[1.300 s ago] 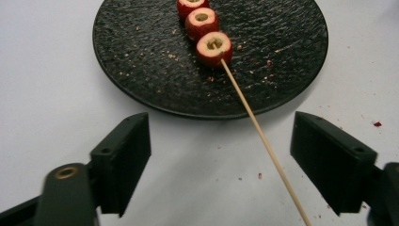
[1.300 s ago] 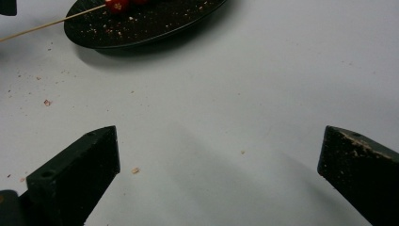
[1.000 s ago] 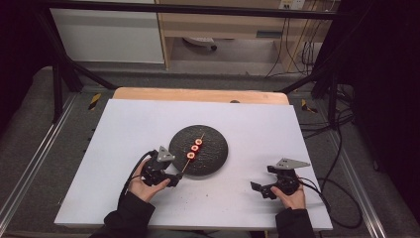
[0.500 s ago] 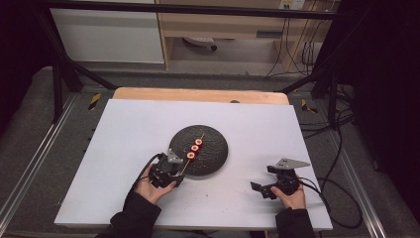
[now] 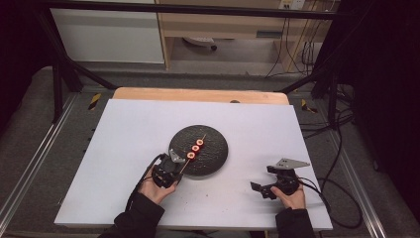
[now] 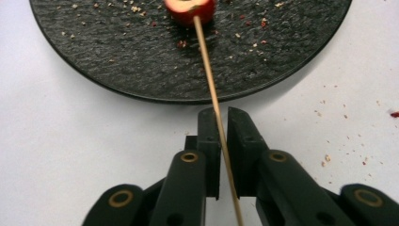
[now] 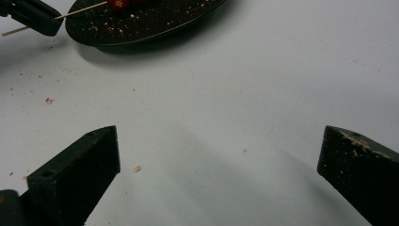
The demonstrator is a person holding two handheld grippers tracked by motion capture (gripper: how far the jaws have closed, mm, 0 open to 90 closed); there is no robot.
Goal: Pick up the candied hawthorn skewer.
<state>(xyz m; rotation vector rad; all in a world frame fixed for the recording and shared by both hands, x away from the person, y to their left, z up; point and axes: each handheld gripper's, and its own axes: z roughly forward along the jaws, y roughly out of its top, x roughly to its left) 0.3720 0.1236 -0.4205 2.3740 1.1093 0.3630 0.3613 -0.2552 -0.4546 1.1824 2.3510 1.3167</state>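
Note:
A thin wooden skewer [image 6: 211,89] carrying three red fruit slices [image 5: 196,147] lies across a round black slate plate [image 5: 213,153]. Its bare end sticks out over the plate's near left rim. My left gripper [image 5: 177,168] sits at that rim, and in the left gripper view [image 6: 224,117] its jaws are shut on the stick, just short of the nearest red slice [image 6: 190,9]. My right gripper [image 5: 261,178] rests on the white tabletop to the plate's right, open wide [image 7: 220,134] with nothing between its jaws.
The white table sheet [image 5: 129,129] carries small crumbs and red flecks [image 6: 394,114] near the plate. Crumbs also dot the plate surface [image 6: 117,52]. A wooden strip [image 5: 198,94] edges the far side. Cables [image 5: 341,198] trail off the right edge.
My left gripper moved right to the plate's near rim and closed on the skewer's bare end. The right gripper stayed put.

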